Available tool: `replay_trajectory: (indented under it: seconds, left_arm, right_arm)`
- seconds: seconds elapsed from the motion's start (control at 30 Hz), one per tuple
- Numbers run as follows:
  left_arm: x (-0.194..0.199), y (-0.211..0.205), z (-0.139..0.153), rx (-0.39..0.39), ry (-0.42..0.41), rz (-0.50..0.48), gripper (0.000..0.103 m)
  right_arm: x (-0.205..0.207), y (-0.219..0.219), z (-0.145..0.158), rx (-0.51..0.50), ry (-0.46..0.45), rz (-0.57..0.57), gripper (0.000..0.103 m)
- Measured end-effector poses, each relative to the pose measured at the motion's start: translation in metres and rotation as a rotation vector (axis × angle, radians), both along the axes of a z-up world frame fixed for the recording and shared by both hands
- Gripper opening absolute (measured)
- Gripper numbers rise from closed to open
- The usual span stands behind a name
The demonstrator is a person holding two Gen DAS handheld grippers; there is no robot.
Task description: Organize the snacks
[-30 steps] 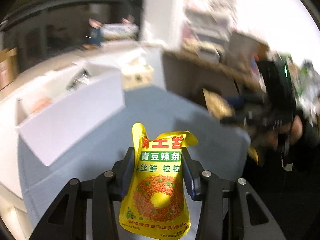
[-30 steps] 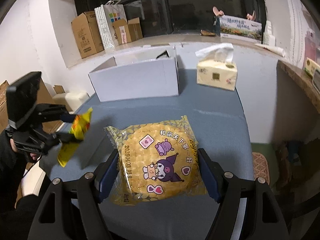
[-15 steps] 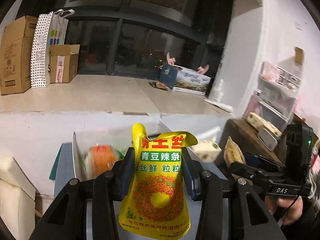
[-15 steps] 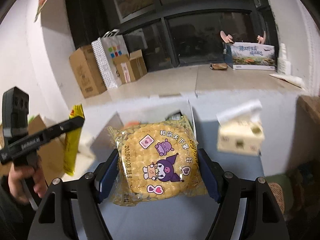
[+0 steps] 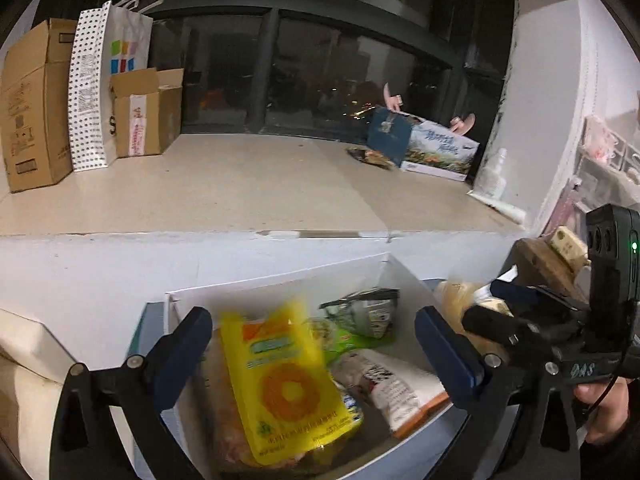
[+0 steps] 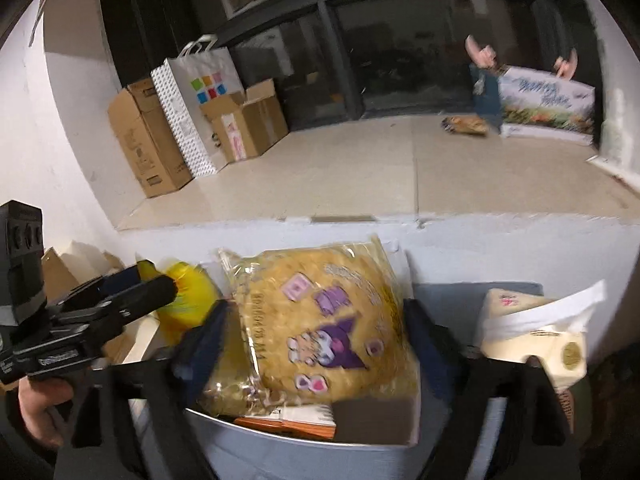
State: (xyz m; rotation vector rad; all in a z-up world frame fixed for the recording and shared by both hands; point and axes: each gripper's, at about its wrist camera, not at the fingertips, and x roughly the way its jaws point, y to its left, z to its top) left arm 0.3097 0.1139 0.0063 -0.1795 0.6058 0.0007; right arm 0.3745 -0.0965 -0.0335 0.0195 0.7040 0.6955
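Over by the wall on the left stand the cardboard boxes and a dotted paper bag on the pale ledge under the dark window. Below them, the left hand-held gripper has its blue pads spread wide, well clear of the yellow snack pouch, which is blurred and lies loose between them over the white box. Inside that box sit other packets: a green and silver one toward the back and a white one with an orange edge to the right of the pouch. Further right, the right hand-held gripper hangs over the same box with the round biscuit pack tilted between its fingers; its pads also stand apart from the wrapper's edges, though the blur makes contact on the left side hard to judge, so I cannot tell whether it grips. An orange packet edge shows beneath the biscuit pack, inside the box. To the right of the box a tissue pack sits on the blue worktop, and a printed carton rests far back on the ledge
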Motion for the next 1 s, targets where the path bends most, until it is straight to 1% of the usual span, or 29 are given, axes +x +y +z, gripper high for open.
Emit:
replay_trajectory:
  seconds: [0.07, 0.17, 0.27, 0.37, 0.47, 0.53, 0.63, 0.7, 0.8, 0.87, 0.9, 1.0]
  left_arm:
    - [-0.002, 0.001, 0.000, 0.009, -0.005, 0.002, 0.103]
    - [-0.007, -0.001, 0.002, 0.028, -0.009, -0.002, 0.103]
    - [-0.018, -0.007, 0.008, 0.054, -0.035, -0.011, 0.103]
    - [-0.043, -0.015, 0.021, 0.084, -0.091, 0.005, 0.103]
    - [-0.069, -0.026, 0.032, 0.129, -0.140, 0.037, 0.103]
    - [-0.090, -0.031, 0.037, 0.119, -0.156, 0.049, 0.103]
    - [-0.121, -0.034, 0.042, 0.070, -0.171, 0.047, 0.103]
    - [-0.139, -0.036, 0.044, 0.039, -0.164, 0.046, 0.103]
    - [-0.170, -0.045, 0.043, 0.035, -0.141, 0.065, 0.103]
    - [-0.187, -0.052, 0.042, 0.052, -0.127, 0.070, 0.103]
    - [-0.197, -0.057, 0.040, 0.067, -0.116, 0.077, 0.103]
    - [-0.229, -0.072, 0.035, 0.096, -0.090, 0.083, 0.103]
  right_arm:
    - [-0.002, 0.004, -0.003, -0.039, -0.028, -0.011, 0.103]
    - [-0.007, 0.005, -0.005, -0.035, -0.039, 0.000, 0.103]
    - [-0.016, 0.007, -0.002, -0.059, -0.062, 0.006, 0.103]
    - [-0.035, 0.008, 0.006, -0.103, -0.125, 0.013, 0.103]
    - [-0.058, 0.004, 0.017, -0.153, -0.218, -0.005, 0.103]
    - [-0.076, 0.002, 0.025, -0.195, -0.273, -0.037, 0.103]
    - [-0.100, -0.007, 0.038, -0.191, -0.324, -0.048, 0.103]
    - [-0.115, -0.013, 0.045, -0.176, -0.312, -0.040, 0.103]
    - [-0.138, -0.026, 0.051, -0.124, -0.284, -0.047, 0.103]
    - [-0.158, -0.035, 0.053, -0.087, -0.262, -0.013, 0.103]
    - [-0.173, -0.042, 0.054, -0.067, -0.267, -0.013, 0.103]
    - [-0.204, -0.054, 0.053, -0.063, -0.263, -0.038, 0.103]
